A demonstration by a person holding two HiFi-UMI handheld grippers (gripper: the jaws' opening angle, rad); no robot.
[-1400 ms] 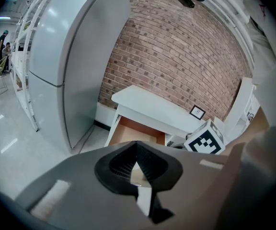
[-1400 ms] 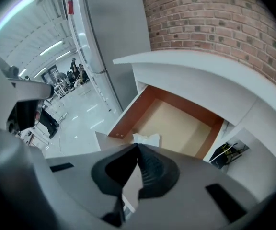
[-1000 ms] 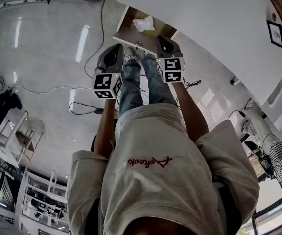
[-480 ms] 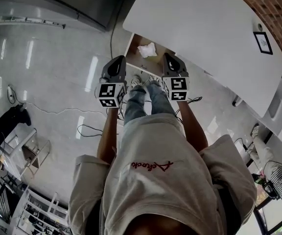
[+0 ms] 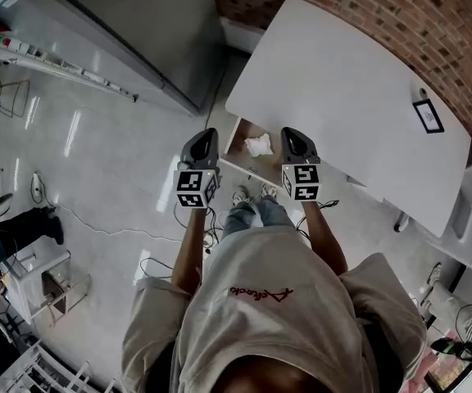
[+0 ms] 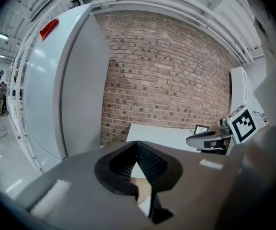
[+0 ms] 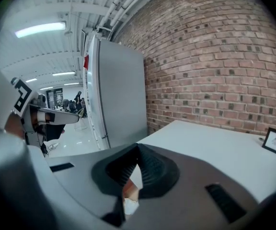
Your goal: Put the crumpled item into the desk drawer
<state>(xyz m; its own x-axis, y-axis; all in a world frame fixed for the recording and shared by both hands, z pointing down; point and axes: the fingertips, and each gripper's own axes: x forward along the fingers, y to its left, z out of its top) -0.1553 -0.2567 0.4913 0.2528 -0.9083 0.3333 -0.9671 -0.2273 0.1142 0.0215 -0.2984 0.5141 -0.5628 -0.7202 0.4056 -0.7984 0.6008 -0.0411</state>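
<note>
Left tool (image 5: 205, 136) and right tool (image 5: 292, 135), jaws together.

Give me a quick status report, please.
Left tool and right tool both shut, empty. Crumpled white item lies inside open brown desk drawer. Nothing between tools and drawer.

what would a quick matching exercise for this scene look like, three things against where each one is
Things:
1. crumpled item
2. picture frame
3. left gripper

Places:
A. on the desk top, at the end by the brick wall
B. inside the open drawer
C. in the head view, left of the drawer, with the floor behind it

Pairs: 1-B, 2-A, 3-C
</note>
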